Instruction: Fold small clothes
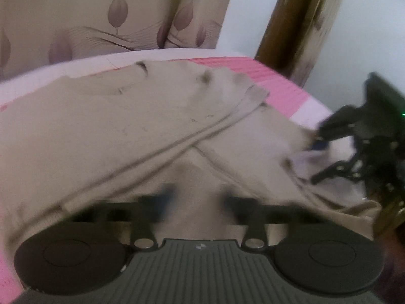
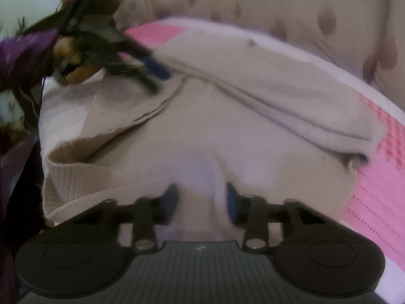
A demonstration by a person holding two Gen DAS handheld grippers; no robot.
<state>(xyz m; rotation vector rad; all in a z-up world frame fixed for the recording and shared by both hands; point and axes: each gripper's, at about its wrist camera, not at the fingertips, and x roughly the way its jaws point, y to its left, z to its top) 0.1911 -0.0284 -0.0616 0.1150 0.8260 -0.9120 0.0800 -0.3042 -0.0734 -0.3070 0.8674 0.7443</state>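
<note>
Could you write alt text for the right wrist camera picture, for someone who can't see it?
A handheld right gripper pinches a fold of a beige knit garment spread on a pink and white bedcover. At upper left, the left gripper meets the same garment; whether it grips is blurred. A leaf-patterned curtain hangs behind.

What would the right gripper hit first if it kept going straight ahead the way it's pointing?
The beige garment. The right gripper already has that cloth bunched between its jaws, so straight on means more of the same fabric, probably its folded sleeve; depth is unclear in the blur.

One beige garment point(image 1: 126, 131), two tools point(image 1: 197, 197) point(image 2: 202, 197), one pink-and-white bed cover point(image 1: 278, 81).
</note>
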